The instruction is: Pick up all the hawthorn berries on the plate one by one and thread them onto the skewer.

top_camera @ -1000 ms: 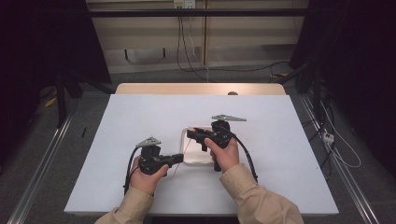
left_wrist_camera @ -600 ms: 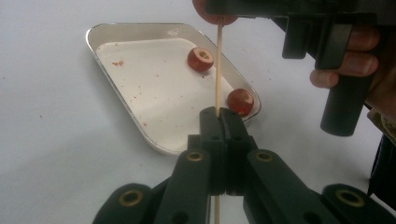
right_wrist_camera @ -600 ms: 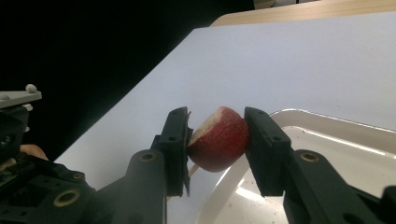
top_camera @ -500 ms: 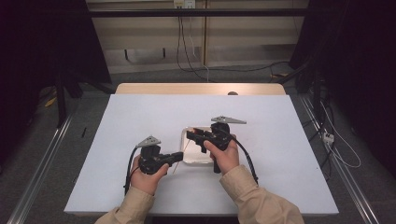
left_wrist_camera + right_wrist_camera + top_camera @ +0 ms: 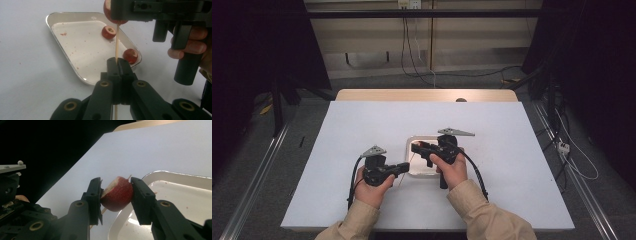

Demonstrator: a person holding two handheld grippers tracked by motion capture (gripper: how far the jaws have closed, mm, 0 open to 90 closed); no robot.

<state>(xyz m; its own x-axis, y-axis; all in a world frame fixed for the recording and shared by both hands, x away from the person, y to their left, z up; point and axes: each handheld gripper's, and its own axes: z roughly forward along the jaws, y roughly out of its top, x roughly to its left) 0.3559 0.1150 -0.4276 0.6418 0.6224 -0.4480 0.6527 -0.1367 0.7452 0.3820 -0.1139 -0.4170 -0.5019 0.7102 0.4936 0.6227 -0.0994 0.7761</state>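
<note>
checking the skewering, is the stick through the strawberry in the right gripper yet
Yes: the stick enters the strawberry, and its tip pokes out on top. Right gripper clamps the fruit.

A lab-like recording room: a white counter (image 5: 362,200) stands on grey floor (image 5: 257,165) between metal rails (image 5: 252,180), with cables (image 5: 412,50) trailing from a wall socket (image 5: 409,4) and dark curtains (image 5: 597,75) at both sides.

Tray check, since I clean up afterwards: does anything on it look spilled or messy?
Yes. The tray floor is speckled with small red bits and smears, thickest near its far corner. Two cut strawberries lie loose on it. A third strawberry is held above by the right gripper, pierced by the skewer.
</note>
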